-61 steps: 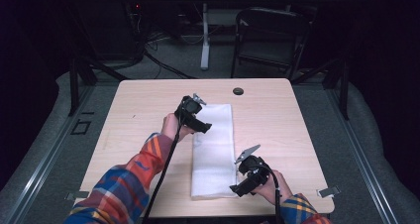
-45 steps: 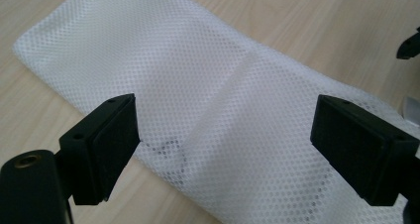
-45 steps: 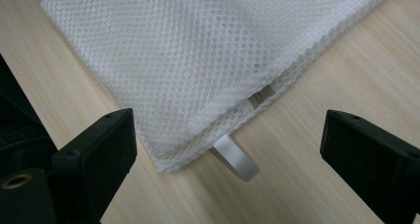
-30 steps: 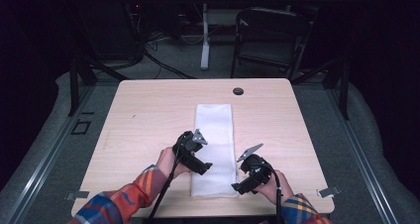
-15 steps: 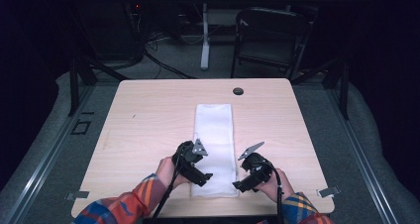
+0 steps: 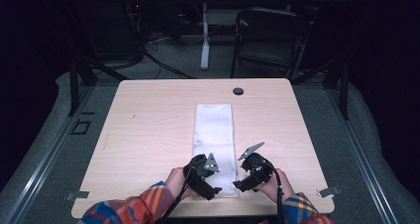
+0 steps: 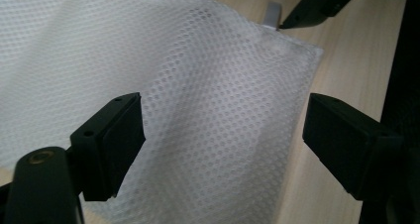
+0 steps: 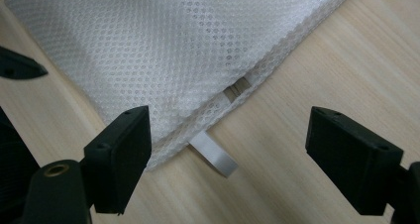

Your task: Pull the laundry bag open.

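The left gripper [image 6: 214, 184] has come from the mesh bag's [image 6: 214, 135] far end to its near corner; both grippers' fingers, just narrowing, stand open, ready to pinch.

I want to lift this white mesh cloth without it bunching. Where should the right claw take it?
Probably at the near corner of the white mesh cloth, where the layered hem and small white tab lie at the edge. The right claw, jaws open, could slide in low from the bare table side, since the cloth lies flat.
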Action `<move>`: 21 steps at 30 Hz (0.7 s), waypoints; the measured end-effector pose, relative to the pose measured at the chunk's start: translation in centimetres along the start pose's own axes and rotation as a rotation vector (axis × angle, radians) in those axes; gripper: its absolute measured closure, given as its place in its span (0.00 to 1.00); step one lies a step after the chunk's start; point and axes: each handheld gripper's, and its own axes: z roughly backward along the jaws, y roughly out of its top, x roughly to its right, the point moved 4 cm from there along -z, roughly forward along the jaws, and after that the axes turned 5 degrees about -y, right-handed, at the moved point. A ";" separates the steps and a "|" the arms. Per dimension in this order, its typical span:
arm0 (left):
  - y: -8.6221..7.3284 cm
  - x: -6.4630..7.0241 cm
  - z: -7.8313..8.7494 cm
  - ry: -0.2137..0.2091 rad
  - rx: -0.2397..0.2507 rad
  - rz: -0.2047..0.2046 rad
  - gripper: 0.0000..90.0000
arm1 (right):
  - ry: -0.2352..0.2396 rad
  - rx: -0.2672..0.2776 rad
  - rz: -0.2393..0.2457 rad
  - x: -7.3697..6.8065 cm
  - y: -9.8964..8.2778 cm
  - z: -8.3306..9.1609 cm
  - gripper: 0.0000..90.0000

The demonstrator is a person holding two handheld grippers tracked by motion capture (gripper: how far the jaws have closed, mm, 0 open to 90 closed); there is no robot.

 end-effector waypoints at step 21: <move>-0.8 0.0 -2.2 -0.024 -0.068 -0.047 0.78 | -0.003 0.000 0.003 -0.1 0.0 -0.1 0.28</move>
